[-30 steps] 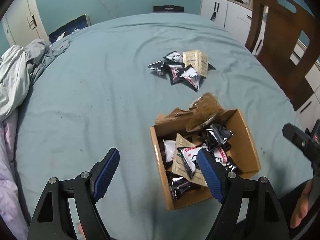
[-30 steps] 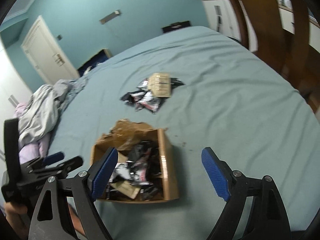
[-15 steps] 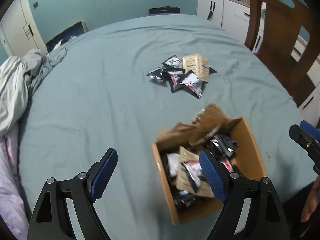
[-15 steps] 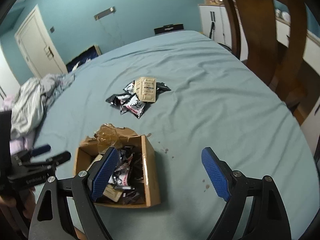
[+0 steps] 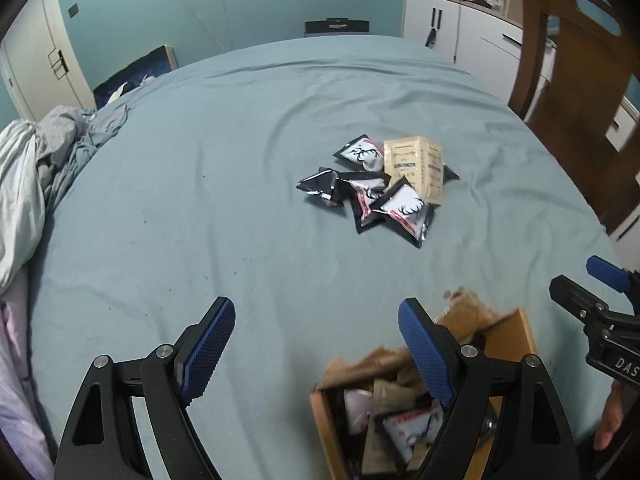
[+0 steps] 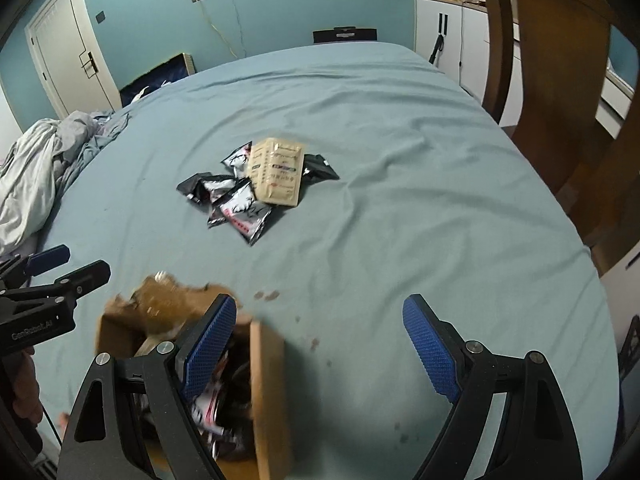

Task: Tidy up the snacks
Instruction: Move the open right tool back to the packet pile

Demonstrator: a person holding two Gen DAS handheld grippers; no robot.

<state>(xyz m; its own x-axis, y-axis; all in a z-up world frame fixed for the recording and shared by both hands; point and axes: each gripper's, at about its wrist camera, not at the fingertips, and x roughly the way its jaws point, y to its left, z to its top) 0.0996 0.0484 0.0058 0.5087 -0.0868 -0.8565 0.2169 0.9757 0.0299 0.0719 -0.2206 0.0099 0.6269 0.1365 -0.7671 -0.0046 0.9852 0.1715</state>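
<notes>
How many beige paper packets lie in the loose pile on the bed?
1: the beige paper packet lies on the pile's right side, over black foil packets; others may be hidden.

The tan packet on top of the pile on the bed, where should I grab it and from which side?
Grip the tan packet by its near short edge, coming in from the box side, low and nearly flat. It lies flat on the black-and-white packets, and that edge overhangs them toward the camera, probably leaving room for one finger beneath. Its far end looks pressed against the pile.
</notes>
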